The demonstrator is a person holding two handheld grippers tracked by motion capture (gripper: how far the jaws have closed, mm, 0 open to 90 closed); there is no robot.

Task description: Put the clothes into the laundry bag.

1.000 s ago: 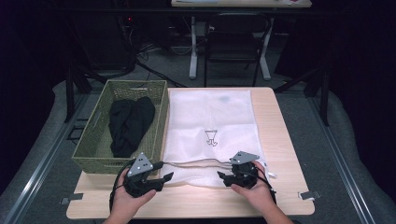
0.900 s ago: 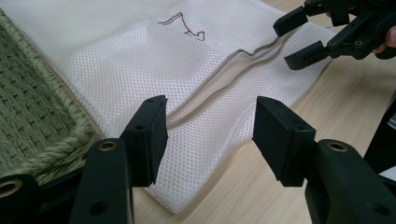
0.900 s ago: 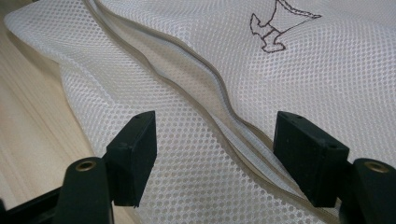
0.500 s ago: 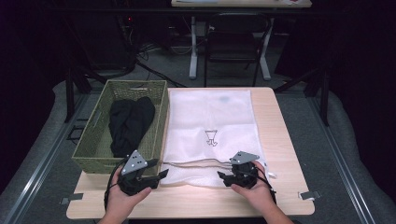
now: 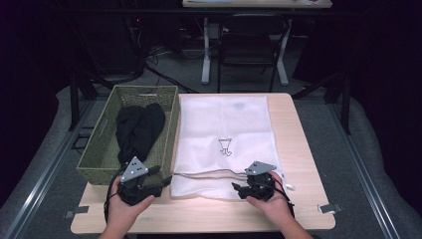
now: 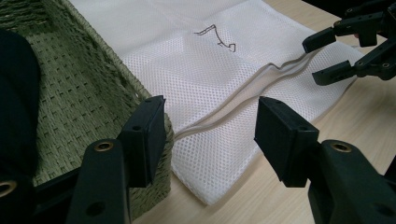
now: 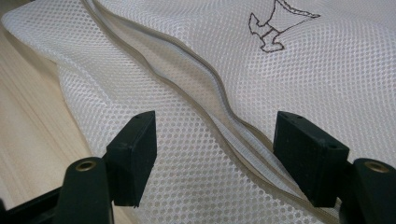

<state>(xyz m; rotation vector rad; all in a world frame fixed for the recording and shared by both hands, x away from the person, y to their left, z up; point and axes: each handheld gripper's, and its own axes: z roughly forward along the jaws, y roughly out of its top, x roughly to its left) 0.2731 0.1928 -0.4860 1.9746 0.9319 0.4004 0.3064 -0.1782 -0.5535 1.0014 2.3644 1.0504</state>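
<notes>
Below, the left tongs (image 5: 160, 185) stand spread apart and grasp nothing, jaws poised at the near left corner of a white mesh laundry bag (image 5: 226, 142), one jaw close against the wall of a green woven basket (image 5: 99, 154). Across the bag's near edge, the right tongs (image 5: 239, 188) gape just as wide, jaws hanging over the mesh on either side of the grey zipper (image 7: 219, 116) without pinching it. That zipper runs along the bag's near end and lies partly parted. Flat on the wooden bench (image 5: 303, 149), the bag carries a small dark emblem (image 5: 225, 147) near its middle. Left of it, touching its edge, the basket holds a black garment (image 5: 139, 127).
</notes>
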